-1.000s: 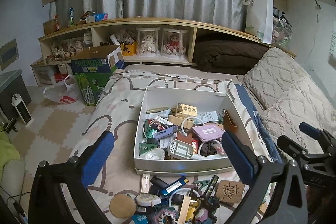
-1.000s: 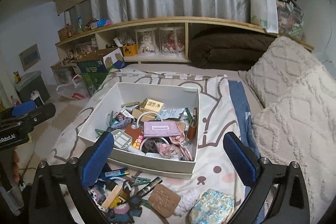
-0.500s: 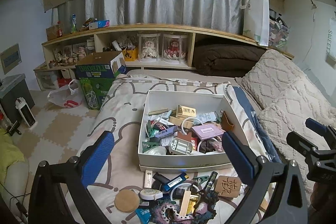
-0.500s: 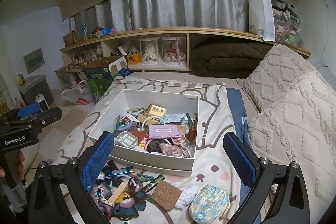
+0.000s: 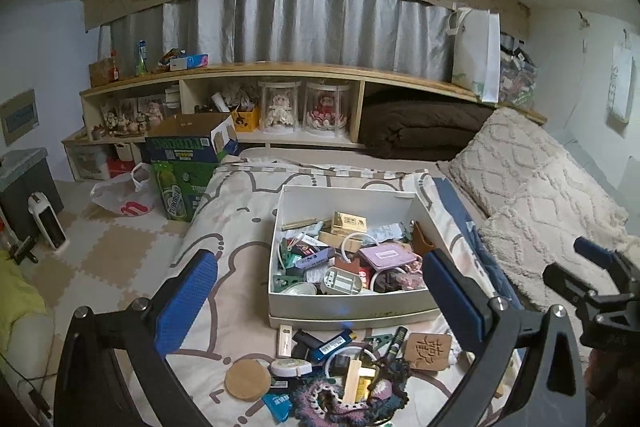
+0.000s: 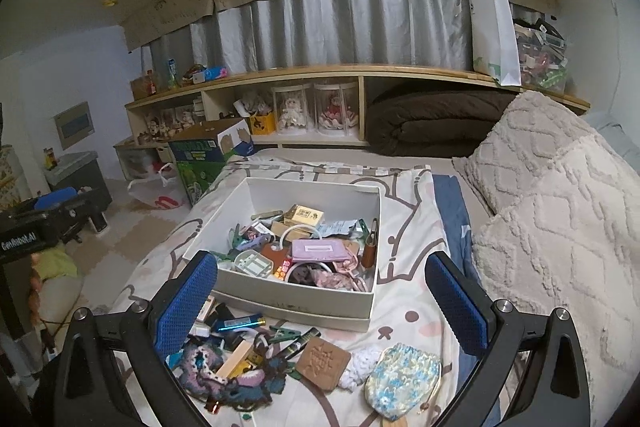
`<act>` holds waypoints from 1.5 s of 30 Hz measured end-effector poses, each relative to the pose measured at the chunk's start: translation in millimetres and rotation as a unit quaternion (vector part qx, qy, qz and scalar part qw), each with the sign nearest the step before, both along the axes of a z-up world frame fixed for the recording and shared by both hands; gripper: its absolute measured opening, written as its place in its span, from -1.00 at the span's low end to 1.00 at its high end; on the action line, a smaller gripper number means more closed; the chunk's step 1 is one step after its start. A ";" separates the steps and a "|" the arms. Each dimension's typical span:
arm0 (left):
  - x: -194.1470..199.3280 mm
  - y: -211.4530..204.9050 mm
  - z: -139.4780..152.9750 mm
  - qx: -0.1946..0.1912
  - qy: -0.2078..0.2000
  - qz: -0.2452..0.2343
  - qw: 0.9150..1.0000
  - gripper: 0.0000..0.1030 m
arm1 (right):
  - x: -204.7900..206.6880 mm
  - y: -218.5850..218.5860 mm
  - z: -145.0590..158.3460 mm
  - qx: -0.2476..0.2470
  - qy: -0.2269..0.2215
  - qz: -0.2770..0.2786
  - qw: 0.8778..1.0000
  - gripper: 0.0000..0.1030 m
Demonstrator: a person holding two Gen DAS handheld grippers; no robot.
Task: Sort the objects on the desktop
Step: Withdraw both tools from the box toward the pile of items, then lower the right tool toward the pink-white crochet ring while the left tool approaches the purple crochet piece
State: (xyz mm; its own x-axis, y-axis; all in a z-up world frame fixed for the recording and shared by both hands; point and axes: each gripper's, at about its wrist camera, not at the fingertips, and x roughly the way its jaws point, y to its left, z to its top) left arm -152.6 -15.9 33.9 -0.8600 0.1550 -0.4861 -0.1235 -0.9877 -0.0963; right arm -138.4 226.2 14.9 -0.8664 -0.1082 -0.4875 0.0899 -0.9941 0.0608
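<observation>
A white box (image 5: 352, 307) (image 6: 296, 303) full of small items sits on a patterned bedspread. In front of it lies a loose pile: a round cork coaster (image 5: 245, 381), a blue lighter (image 5: 334, 345) (image 6: 238, 325), a square brown coaster (image 5: 427, 351) (image 6: 323, 363), a crocheted piece (image 5: 340, 401) (image 6: 208, 371) and a floral pouch (image 6: 402, 381). My left gripper (image 5: 320, 301) hovers open above the pile and box front, holding nothing. My right gripper (image 6: 322, 301) is also open and empty, above the box's near wall. Each gripper shows at the edge of the other's view.
Textured pillows (image 6: 560, 227) line the right side of the bed. A wooden shelf (image 5: 280, 75) with doll cases runs behind the bed. A green carton (image 5: 188, 163) and a plastic bag (image 5: 124, 195) stand on the floor at left.
Both grippers have pulled back and risen, so the box looks smaller and more of the loose pile shows in front. Both stay open.
</observation>
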 end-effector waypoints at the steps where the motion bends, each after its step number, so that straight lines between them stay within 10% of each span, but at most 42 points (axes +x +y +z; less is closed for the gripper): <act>1: 1.8 -1.8 -1.0 -0.001 0.001 0.003 1.000 1.00 | 1.2 0.0 -1.6 0.001 -0.001 0.001 1.000 1.00; 45: 37.6 -5.2 -155.0 -0.046 -0.067 0.016 0.997 1.00 | 29.6 -32.5 -134.2 0.012 -0.087 0.037 0.995 1.00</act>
